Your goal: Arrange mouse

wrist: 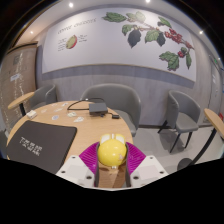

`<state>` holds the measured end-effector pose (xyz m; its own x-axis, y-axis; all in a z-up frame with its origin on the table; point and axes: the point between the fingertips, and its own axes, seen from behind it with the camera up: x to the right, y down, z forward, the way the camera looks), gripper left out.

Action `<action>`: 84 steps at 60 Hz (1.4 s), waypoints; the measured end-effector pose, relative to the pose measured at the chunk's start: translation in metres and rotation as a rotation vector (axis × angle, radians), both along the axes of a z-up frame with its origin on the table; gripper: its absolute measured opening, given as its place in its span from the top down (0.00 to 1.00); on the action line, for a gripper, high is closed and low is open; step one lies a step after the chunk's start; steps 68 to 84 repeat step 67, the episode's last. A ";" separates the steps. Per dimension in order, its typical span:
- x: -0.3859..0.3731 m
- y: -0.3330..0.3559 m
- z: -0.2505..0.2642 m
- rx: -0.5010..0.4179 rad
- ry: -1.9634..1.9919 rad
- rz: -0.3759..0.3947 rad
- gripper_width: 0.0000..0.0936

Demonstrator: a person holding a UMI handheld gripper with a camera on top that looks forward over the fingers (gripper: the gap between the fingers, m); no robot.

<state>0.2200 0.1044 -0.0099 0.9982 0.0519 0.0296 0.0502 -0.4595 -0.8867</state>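
A round yellow mouse sits between my gripper's two fingers. The magenta pads press on it from both sides, so the gripper is shut on it. It is held over the near edge of a round wooden table. A black mat with white lettering lies on the table to the left of the fingers.
A small black box with a cable stands at the table's far side, with white cards near it. Grey chairs stand beyond the table and to the right. A wall with a leaf mural is behind.
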 end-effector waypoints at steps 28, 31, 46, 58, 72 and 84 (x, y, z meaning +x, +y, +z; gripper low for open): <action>-0.241 -0.079 0.081 0.084 0.040 0.116 0.65; -0.254 -0.078 0.045 0.014 0.063 0.105 0.65; -0.262 -0.079 -0.003 -0.083 0.019 0.074 0.52; -0.266 -0.101 -0.002 -0.180 -0.048 0.297 0.21; -0.264 -0.135 0.005 -0.204 -0.020 0.406 0.09; -0.264 -0.135 0.005 -0.204 -0.020 0.406 0.09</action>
